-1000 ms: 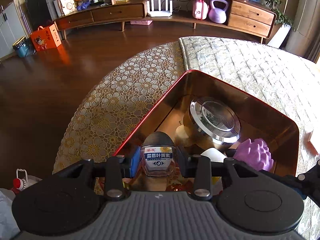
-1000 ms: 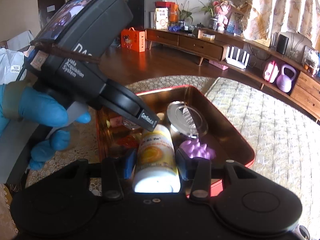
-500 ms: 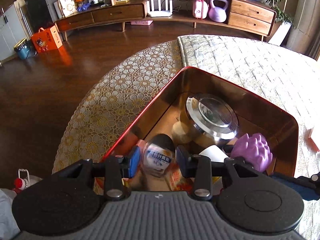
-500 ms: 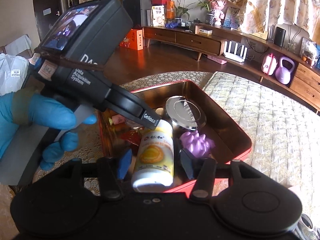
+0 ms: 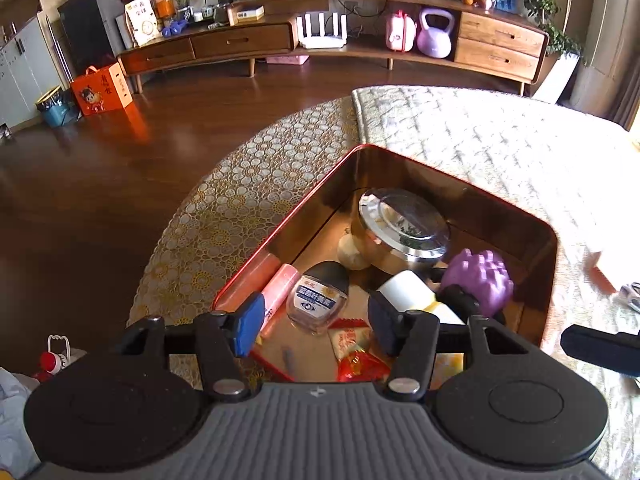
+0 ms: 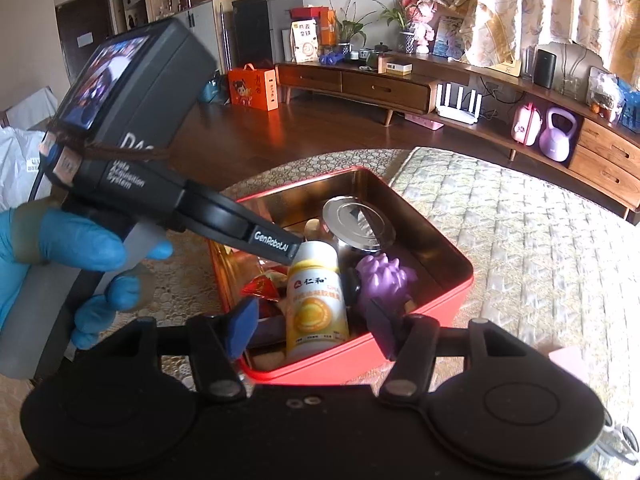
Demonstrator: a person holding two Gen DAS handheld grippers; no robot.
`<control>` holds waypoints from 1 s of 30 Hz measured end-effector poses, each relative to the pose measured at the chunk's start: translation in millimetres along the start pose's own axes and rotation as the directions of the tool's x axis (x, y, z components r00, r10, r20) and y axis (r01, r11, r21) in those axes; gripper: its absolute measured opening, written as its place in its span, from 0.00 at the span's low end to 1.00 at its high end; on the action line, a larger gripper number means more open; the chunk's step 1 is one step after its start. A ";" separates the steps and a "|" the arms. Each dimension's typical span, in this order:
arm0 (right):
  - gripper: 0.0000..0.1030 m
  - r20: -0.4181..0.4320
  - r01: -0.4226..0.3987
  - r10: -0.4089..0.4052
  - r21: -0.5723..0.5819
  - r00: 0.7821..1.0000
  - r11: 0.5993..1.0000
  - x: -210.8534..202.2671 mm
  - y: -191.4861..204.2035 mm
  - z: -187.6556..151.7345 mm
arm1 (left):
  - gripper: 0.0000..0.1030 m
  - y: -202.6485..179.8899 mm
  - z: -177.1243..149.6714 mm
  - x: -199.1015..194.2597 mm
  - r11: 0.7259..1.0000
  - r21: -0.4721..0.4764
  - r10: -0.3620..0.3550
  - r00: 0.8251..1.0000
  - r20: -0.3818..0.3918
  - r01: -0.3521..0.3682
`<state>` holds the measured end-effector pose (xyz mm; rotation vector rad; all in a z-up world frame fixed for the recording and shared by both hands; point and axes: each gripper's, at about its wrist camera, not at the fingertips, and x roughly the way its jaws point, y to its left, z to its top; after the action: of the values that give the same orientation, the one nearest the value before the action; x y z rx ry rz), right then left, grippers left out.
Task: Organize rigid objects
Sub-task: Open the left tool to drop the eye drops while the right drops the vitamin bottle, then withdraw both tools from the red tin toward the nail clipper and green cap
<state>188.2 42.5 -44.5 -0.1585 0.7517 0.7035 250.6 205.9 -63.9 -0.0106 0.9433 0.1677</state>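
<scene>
A red tin box [image 5: 456, 176] [image 6: 424, 312] with a gold inside stands on the table. A small clear bottle with a black cap [image 5: 320, 300] lies loose on its floor. My left gripper [image 5: 315, 325] hovers just above it, jaws opening, the pads clear of the bottle. A white and yellow bottle [image 6: 318, 304] [image 5: 412, 292] lies in the box near the front wall. My right gripper [image 6: 310, 328] straddles it, jaws opening, neither pad touching. A round metal tin [image 5: 404, 228], a purple knobbly ball [image 5: 478, 280], a pink tube [image 5: 280, 288] and red sachets [image 5: 356, 354] also lie inside.
A blue-gloved hand [image 6: 60, 248] holds the left gripper's grey housing [image 6: 132, 152] over the box's left side. A lace cloth [image 5: 240, 208] and a quilted cloth [image 5: 480, 140] cover the table, which ends at the left above a wood floor. A pink item [image 6: 568, 356] lies right of the box.
Both grippers have opened and let go. The small bottle has dropped flat into the box, and the white and yellow bottle rests there too. Both hands have drawn back and up.
</scene>
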 end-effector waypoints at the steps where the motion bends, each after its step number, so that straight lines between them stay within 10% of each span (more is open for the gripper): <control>1: 0.59 0.003 -0.001 0.001 0.004 1.000 1.000 -3.8 -0.3 -0.8 | 0.55 -1.1 -0.8 -4.0 1.000 0.002 -0.002 1.000 0.004 0.002; 30: 1.00 0.116 0.073 -0.095 0.176 0.989 0.982 -146.0 -81.8 -68.4 | 0.79 -76.7 -47.6 -118.8 0.989 0.030 -0.147 0.982 0.122 0.145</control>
<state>125.8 -122.6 -5.1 0.0107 0.6789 0.5600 155.3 109.8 -1.0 -0.0491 0.8166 0.0219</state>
